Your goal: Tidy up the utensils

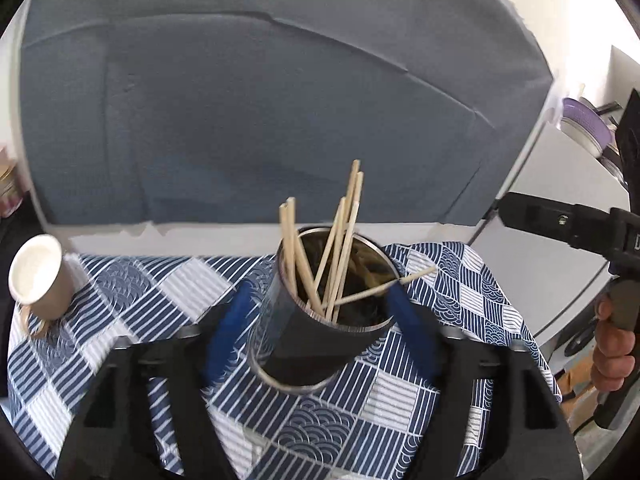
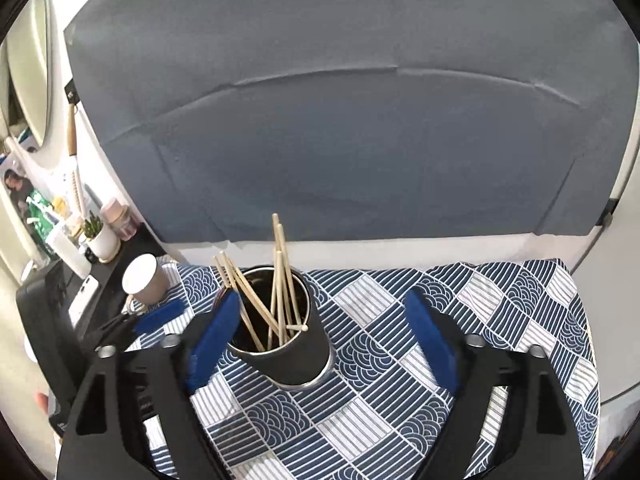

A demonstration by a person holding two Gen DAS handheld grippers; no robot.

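A dark metal holder (image 1: 316,344) stands on the blue patterned cloth (image 1: 360,420) with several wooden chopsticks (image 1: 336,256) sticking out of it. My left gripper (image 1: 320,320) is open, its blue pads on either side of the holder, apart from it. In the right wrist view the holder (image 2: 288,356) and chopsticks (image 2: 280,280) sit just right of my left pad. My right gripper (image 2: 320,336) is open and empty. The left gripper's blue fingertips (image 2: 160,314) show at the left there.
A paper cup (image 1: 38,280) stands at the cloth's far left; it also shows in the right wrist view (image 2: 144,280). A grey backdrop (image 2: 360,140) rises behind the table. A black shelf with a plant pot (image 2: 102,240) is at left. The other gripper's handle (image 1: 580,224) is at right.
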